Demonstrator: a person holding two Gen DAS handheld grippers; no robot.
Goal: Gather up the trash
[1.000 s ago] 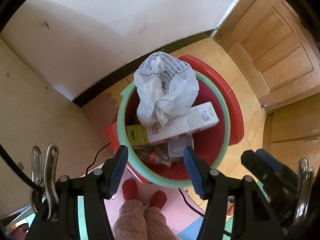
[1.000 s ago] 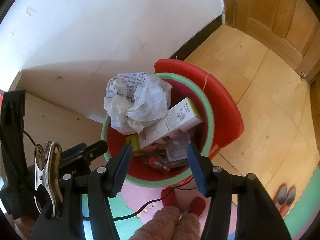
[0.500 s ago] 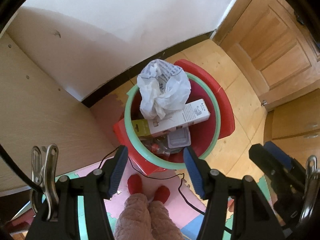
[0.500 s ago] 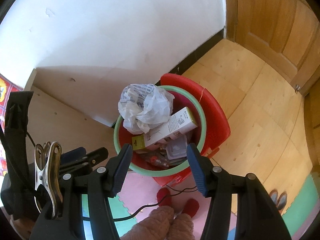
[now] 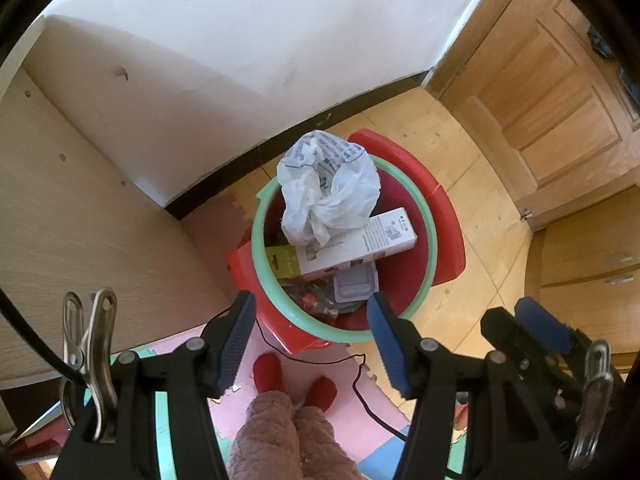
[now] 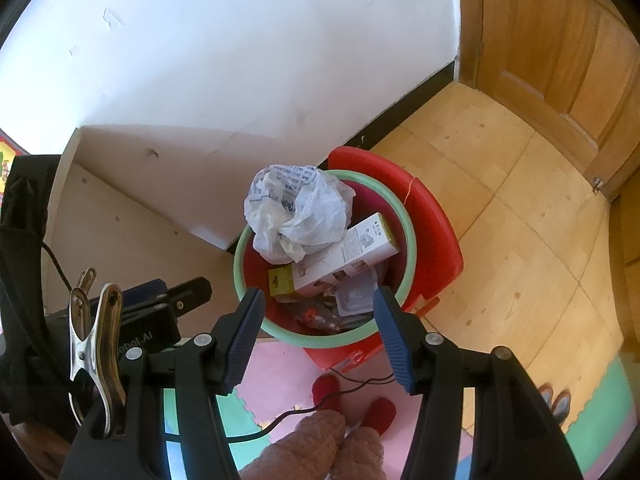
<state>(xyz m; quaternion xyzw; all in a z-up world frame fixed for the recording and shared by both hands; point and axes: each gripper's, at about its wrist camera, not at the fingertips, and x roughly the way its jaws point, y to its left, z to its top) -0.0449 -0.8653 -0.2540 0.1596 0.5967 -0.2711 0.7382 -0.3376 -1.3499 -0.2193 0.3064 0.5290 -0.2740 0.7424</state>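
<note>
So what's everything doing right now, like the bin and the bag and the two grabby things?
Bin: upright, no lid on it, heaped full.
White plastic bag: crumpled, sticking up above the rim.
Long box: closed, lying tilted across the rubbish.
Clear plastic tub: lying low in the bin, partly buried.
Left hand-held gripper: open, empty, above the bin.
Right hand-held gripper: open, empty, above the bin.
Wooden door: closed.

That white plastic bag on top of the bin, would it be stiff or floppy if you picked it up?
Probably floppy: the white plastic bag is crumpled into soft folds. It looks light, perched high on the long carton above the bin's green rim. Thin film may slip, so pinching a bunched fold seems safest.
</note>
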